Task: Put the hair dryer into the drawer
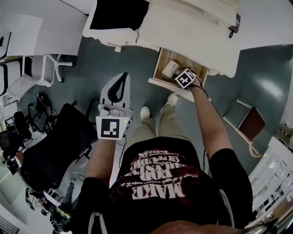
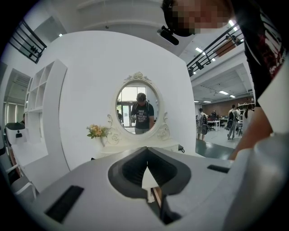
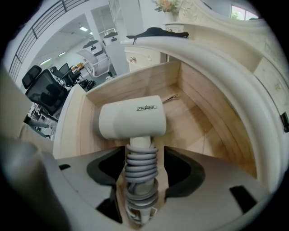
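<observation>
The white hair dryer (image 3: 131, 119) lies inside the open wooden drawer (image 3: 194, 126) with its grey cord coiled round the handle. My right gripper (image 3: 142, 151) points steeply down into the drawer; its jaws straddle the coiled handle with a gap showing at the right pad, so it is open. In the head view the hair dryer (image 1: 170, 68) sits in the drawer (image 1: 158, 61) just beyond the right gripper (image 1: 178, 73). My left gripper (image 1: 122, 77) hangs over the floor left of the drawer, its jaws shut on nothing. The left gripper (image 2: 147, 167) faces the dressing table.
The drawer juts from a white dressing table (image 1: 192, 27) with an oval mirror (image 2: 137, 108) and flowers (image 2: 96, 131). A black cloth (image 1: 119, 13) lies on the tabletop. White chairs (image 1: 46, 68) and a black office chair (image 1: 50, 146) stand to the left. A slim metal item (image 3: 169, 98) lies in the drawer.
</observation>
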`<state>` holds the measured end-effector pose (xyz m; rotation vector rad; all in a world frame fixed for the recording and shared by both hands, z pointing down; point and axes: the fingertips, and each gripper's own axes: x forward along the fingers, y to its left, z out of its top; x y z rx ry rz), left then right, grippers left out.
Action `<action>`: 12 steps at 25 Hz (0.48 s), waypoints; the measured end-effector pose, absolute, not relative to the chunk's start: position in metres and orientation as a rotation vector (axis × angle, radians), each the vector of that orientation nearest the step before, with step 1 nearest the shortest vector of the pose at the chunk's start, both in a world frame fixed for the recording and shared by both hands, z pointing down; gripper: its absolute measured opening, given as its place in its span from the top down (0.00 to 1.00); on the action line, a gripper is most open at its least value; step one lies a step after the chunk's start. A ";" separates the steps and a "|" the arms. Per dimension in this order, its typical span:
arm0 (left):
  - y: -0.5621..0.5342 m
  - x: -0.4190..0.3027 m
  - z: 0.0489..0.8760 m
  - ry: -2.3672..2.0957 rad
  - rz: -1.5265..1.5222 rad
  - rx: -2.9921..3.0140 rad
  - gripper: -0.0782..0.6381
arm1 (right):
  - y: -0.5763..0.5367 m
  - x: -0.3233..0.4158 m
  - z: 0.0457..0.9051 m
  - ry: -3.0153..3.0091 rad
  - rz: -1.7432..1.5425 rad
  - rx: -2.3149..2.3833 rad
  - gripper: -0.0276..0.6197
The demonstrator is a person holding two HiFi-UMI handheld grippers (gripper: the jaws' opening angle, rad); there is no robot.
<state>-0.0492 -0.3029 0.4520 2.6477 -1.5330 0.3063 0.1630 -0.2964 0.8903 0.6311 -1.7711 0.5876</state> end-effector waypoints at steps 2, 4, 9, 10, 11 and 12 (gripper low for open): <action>-0.305 -0.047 0.446 -1.525 0.296 2.664 0.89 | -0.302 0.165 0.878 -1.789 0.573 0.647 0.52; -0.305 -0.043 0.440 -1.510 0.281 2.676 0.89 | -0.305 0.168 0.864 -1.811 0.567 0.670 0.51; -0.307 -0.030 0.426 -1.456 0.225 2.724 0.89 | -0.309 0.173 0.819 -1.908 0.569 0.796 0.61; -0.306 -0.028 0.423 -1.446 0.215 2.730 0.89 | -0.308 0.174 0.809 -1.932 0.567 0.837 0.66; -0.306 -0.026 0.420 -1.438 0.204 2.735 0.89 | -0.307 0.175 0.798 -1.957 0.568 0.882 0.72; -0.305 -0.025 0.417 -1.430 0.191 2.738 0.89 | -0.305 0.175 0.787 -1.984 0.564 0.929 0.76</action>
